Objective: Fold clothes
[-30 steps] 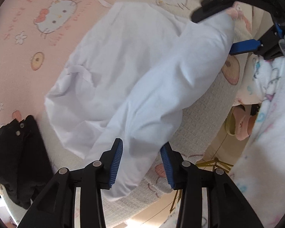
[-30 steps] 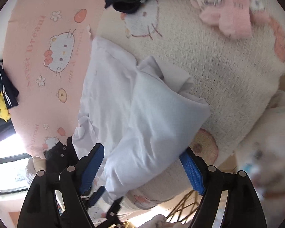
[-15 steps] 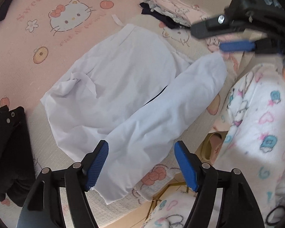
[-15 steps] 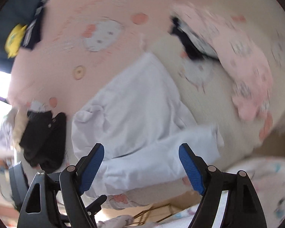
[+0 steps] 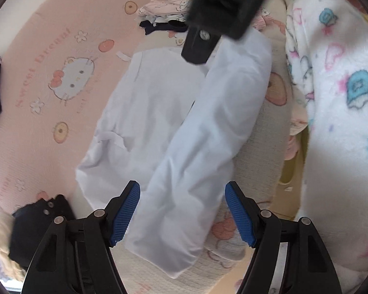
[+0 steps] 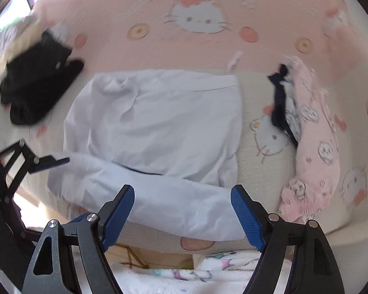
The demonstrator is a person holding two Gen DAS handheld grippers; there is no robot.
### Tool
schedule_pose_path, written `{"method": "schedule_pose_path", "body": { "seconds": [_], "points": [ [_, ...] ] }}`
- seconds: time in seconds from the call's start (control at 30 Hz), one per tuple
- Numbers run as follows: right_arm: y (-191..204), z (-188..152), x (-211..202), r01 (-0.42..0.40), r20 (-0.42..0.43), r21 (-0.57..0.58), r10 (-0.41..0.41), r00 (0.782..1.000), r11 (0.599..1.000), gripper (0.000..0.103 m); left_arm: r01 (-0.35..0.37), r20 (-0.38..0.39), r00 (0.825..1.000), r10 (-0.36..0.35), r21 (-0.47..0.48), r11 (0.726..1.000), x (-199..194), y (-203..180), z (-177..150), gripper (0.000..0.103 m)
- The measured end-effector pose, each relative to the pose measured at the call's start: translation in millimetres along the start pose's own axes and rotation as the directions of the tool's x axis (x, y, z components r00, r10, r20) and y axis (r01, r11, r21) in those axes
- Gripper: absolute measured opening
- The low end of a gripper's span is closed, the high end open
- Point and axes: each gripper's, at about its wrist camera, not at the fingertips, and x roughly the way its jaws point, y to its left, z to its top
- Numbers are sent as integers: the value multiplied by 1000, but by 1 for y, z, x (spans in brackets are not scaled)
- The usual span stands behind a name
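Both hand-held grippers pointed steeply down, left [image 5: 182,212] and right [image 6: 182,214] gaping, gripping nothing; white garment [image 6: 159,122] lay below, bed's edge [image 6: 196,243] at six o'clock.

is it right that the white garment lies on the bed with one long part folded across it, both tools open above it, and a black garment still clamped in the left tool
Not quite. The black garment lies loose on the bed, off to the side of the white garment; the left tool is open and holds nothing, as the left wrist view shows. The right tool is open too.
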Motion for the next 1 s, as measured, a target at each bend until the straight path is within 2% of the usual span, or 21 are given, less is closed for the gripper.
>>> {"method": "schedule_pose_path", "body": {
  "seconds": [0.1,0.17,0.27,0.37,0.4,0.53,0.67,0.77,0.87,1.0],
  "points": [
    [14,0,5,50,-10,-129,-52,999,990,80,50,-25,998,-52,-68,996,5,15,-3,70],
    [26,-3,12,99,-20,-267,-108,994,959,80,71,-45,996,-76,-115,991,10,28,-7,70],
    [49,-15,23,173,-16,-500,-209,978,849,80,83,-75,992,-97,-170,982,17,43,-15,70],
    [69,-28,32,174,-26,-657,-253,967,733,80,74,-102,990,-96,-199,977,21,50,-23,70],
    [74,-32,35,168,-33,-687,-261,965,707,80,71,-111,989,-96,-209,975,22,52,-26,70],
    [95,-47,48,131,-49,-777,-267,962,616,80,60,-146,985,-93,-216,975,27,49,-34,70],
    [106,-63,64,132,-38,-832,-294,955,538,80,57,-168,982,-89,-185,981,31,39,-38,70],
    [109,-74,73,125,-35,-848,-289,957,516,80,43,-184,980,-70,-147,988,33,32,-41,70],
    [110,-78,78,132,-23,-843,-281,959,521,80,30,-195,979,-51,-107,994,36,26,-44,70],
    [116,-88,90,170,21,-876,-317,948,451,80,-1,-225,974,-12,-60,998,41,19,-47,70]
  ]
}}
